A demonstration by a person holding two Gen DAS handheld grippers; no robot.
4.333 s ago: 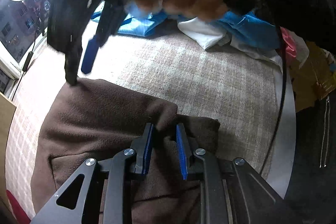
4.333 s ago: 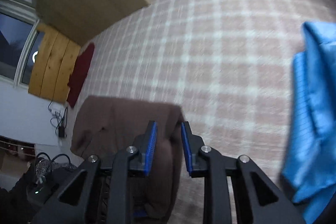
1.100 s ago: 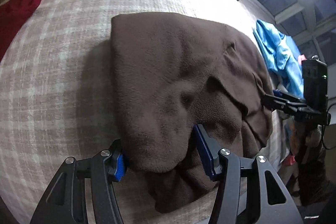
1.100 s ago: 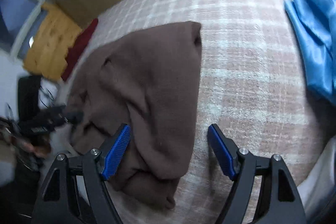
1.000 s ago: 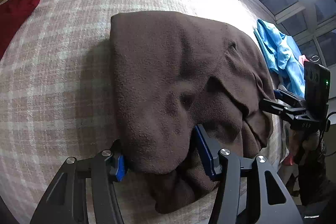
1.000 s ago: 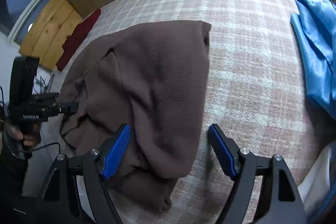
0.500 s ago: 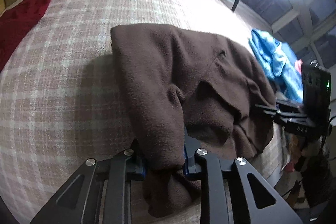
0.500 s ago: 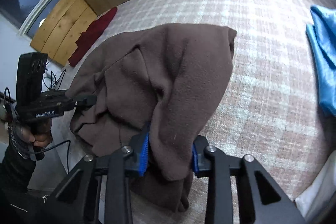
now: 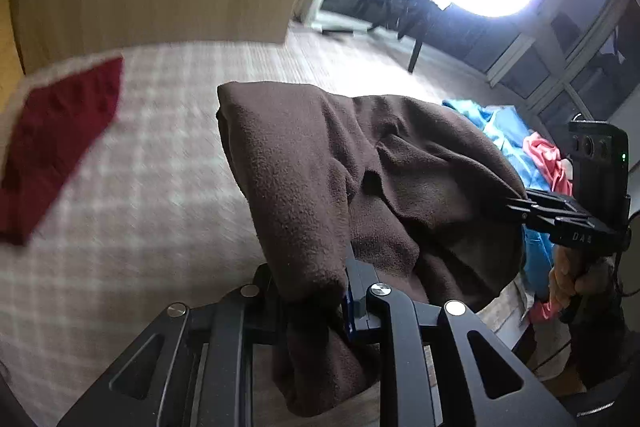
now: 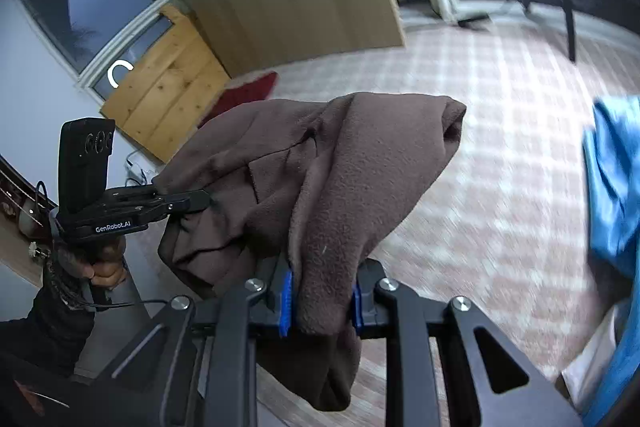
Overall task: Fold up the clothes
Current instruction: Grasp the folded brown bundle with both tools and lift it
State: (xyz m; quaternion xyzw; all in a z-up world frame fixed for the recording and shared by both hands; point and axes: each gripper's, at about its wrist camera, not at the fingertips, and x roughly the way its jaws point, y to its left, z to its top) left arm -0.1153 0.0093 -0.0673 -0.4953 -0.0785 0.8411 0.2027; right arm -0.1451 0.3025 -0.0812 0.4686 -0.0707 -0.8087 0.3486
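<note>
Now brown fleece — between both hand-held grippers' jaws.

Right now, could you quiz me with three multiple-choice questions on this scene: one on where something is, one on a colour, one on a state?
1. Where is the red cloth?
A. On the checked surface beside the brown garment
B. Inside the jaws
C. On the blue clothes

2. What colour is the held garment?
A. Blue
B. Brown
C. White

3. How are the two grippers?
A. Both open
B. One open
C. Both shut on the garment

Answers: 1 A, it lies apart on the checked surface. 2 B, brown fleece. 3 C, left gripper and right gripper pinch fabric.
</note>
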